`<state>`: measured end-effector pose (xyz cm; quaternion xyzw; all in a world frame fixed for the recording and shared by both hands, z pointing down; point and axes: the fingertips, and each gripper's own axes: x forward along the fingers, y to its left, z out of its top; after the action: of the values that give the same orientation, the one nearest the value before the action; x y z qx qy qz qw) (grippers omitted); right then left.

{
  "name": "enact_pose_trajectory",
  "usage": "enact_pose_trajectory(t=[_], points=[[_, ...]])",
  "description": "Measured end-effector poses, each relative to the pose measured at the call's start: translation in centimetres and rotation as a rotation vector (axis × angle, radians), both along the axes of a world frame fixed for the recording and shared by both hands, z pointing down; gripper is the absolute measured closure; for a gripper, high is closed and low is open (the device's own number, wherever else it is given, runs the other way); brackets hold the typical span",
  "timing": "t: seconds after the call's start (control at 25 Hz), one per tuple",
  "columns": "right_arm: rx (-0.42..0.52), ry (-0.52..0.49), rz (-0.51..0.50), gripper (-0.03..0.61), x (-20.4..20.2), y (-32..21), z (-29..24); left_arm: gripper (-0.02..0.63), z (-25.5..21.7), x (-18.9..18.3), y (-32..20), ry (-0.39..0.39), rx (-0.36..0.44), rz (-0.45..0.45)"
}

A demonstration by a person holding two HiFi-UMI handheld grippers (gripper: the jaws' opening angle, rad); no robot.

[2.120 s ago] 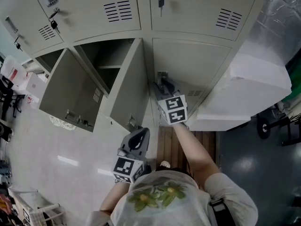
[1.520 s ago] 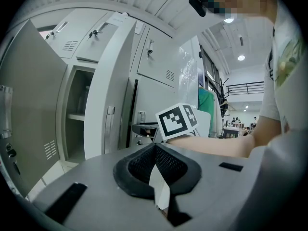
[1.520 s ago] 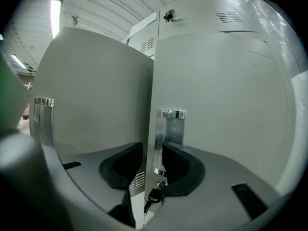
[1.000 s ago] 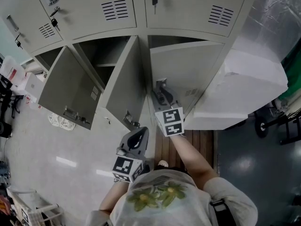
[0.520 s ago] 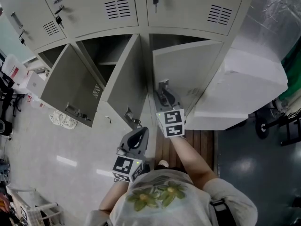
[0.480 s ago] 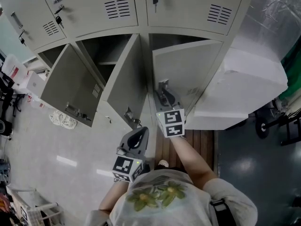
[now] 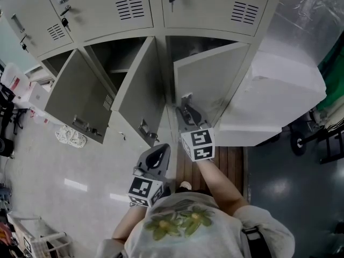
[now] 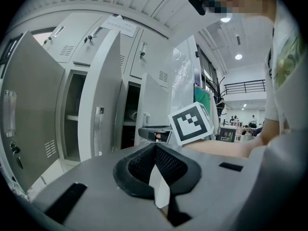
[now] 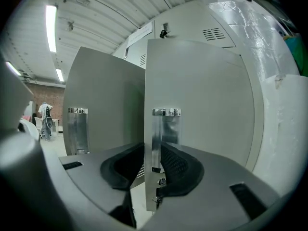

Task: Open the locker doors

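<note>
Grey locker door edge clamped in right gripper's just-closed jaws.

No legible text or numbers

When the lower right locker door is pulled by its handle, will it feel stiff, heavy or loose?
The lower right door looks like thin sheet metal, so it is probably light yet stiff. Already ajar, it should swing freely. Its polished handle may be slippery.

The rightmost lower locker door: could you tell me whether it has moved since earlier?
Yes: the door has swung outward, its top edge now further from the locker frame above.
</note>
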<state>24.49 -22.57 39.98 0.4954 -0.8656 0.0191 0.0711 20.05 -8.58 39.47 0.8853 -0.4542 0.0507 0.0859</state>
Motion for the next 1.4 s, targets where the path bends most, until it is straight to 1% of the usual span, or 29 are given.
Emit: enact_pose_trajectory(t=[0.32, 0.84, 1.4], points=[[0.000, -0.009, 0.003, 0.459, 0.9, 1.5, 0.1, 0.586, -0.3, 0.4, 0.1, -0.004, 0.021, 0.009], [0.002, -0.006, 0.000, 0.457, 1.8, 2.9, 0.0, 0.586, -0.1, 1.3, 0.3, 0.004, 0.011, 0.022], [0.001, -0.004, -0.004, 0.462, 3.4, 5.2, 0.0, 0.586, -0.1, 3.4, -0.2, 0.002, 0.012, 0.075]])
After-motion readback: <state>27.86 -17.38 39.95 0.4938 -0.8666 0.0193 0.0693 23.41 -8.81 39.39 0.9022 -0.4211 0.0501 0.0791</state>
